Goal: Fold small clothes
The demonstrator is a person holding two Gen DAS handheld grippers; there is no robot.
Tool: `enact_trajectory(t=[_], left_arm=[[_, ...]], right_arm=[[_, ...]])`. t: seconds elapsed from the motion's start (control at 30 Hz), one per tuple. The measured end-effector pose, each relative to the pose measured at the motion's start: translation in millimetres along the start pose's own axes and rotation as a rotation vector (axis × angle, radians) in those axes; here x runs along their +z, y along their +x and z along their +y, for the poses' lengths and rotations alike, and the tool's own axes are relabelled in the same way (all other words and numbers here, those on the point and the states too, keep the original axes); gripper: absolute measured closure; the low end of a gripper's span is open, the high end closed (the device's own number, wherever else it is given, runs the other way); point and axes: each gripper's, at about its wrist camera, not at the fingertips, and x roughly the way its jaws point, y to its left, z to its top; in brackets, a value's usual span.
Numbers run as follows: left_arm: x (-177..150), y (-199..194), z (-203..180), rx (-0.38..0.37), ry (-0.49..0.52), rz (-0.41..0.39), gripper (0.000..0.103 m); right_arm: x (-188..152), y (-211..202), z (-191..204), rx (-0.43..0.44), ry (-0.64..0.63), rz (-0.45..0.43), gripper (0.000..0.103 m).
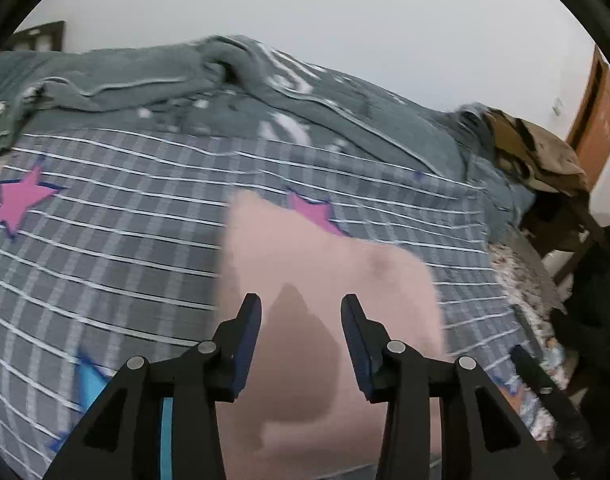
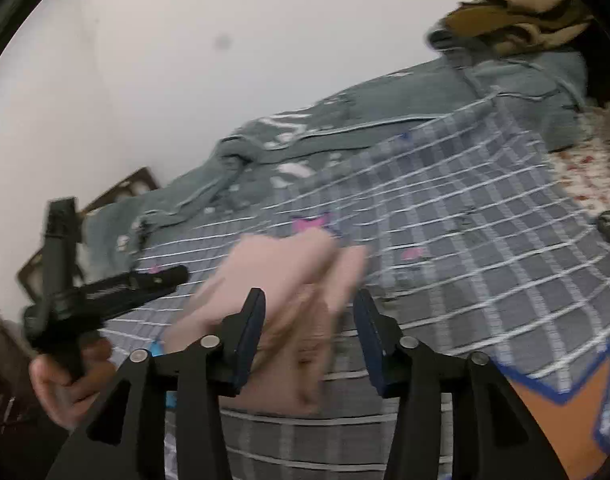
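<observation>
A small pink garment (image 1: 325,264) lies bunched on the grey checked bedcover (image 1: 125,220) with pink stars. My left gripper (image 1: 301,300) hovers just above its near part, open, with nothing between the fingers and its shadow falling on the cloth. In the right wrist view the pink garment (image 2: 281,264) is blurred and folded over itself. My right gripper (image 2: 309,295) is open at its near edge; cloth lies between the fingers, and the right pad (image 2: 365,320) stands apart from it. A hand holds the left gripper (image 2: 173,278) at the left of that view.
A rumpled grey-green blanket (image 1: 145,80) runs along the wall behind the checked cover (image 2: 465,240). A pile of khaki clothes (image 1: 545,152) sits at the bed's far right end. A floral sheet (image 1: 525,280) shows at the bed's right edge, with a wooden door (image 1: 597,112) beyond.
</observation>
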Motion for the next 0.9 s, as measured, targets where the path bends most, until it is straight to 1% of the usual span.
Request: enact_trajectory(t=[0.07,0.17,0.3,0.4,0.5,0.53,0.57,0.6,0.63,0.67,0.7,0.73,0.77,0.8,0.83,0.87,0.9], left_arm=[[-1,-3,19,0.033,0.013,-0.013,0.061],[-5,-5,42,0.056,0.027,-0.03,0.061],[-11,-1,67,0.043,0.019,-0.045,0.061],[-14,4,82,0.02,-0.003,-0.049,0.06],[-18,12,98,-0.006,-0.031,-0.042,0.06],[-21,13,101,-0.01,-0.038,-0.042,0.06],[-22,15,106,-0.016,-0.047,-0.04,0.06],[-24,17,109,-0.022,-0.055,-0.036,0.06],[-24,18,111,-0.025,-0.06,-0.031,0.06],[-25,19,114,-0.03,-0.064,-0.025,0.061],[-25,19,116,-0.037,-0.064,-0.023,0.061],[-24,18,116,-0.041,-0.061,-0.026,0.06],[-24,17,117,-0.044,-0.057,-0.032,0.061],[-24,16,117,-0.046,-0.051,-0.038,0.06],[-24,15,117,-0.051,-0.045,-0.041,0.06],[-24,15,117,-0.055,-0.042,-0.041,0.06],[-25,15,116,-0.062,-0.04,-0.038,0.06]], right_arm=[[-2,8,10,0.037,0.0,0.007,0.055],[-4,22,19,0.063,0.026,0.025,0.052],[-9,49,24,0.097,0.103,0.085,0.052],[-12,63,32,0.094,0.111,0.112,0.052],[-17,79,42,0.037,0.086,0.141,0.052],[-19,83,46,0.018,0.072,0.143,0.057],[-21,84,49,0.005,0.057,0.139,0.066],[-23,86,53,-0.009,0.023,0.143,0.091],[-23,86,58,-0.011,-0.014,0.143,0.09],[-23,82,59,-0.008,-0.038,0.125,0.091],[-21,73,61,0.012,-0.064,0.072,0.092],[-17,57,61,0.05,-0.081,0.014,0.092],[-14,48,60,0.07,-0.088,-0.008,0.092],[-12,42,58,0.069,-0.097,-0.016,0.092],[-10,41,54,0.042,-0.102,-0.009,0.092],[-12,46,46,-0.011,-0.091,0.014,0.092],[-13,52,39,-0.042,-0.073,0.043,0.092]])
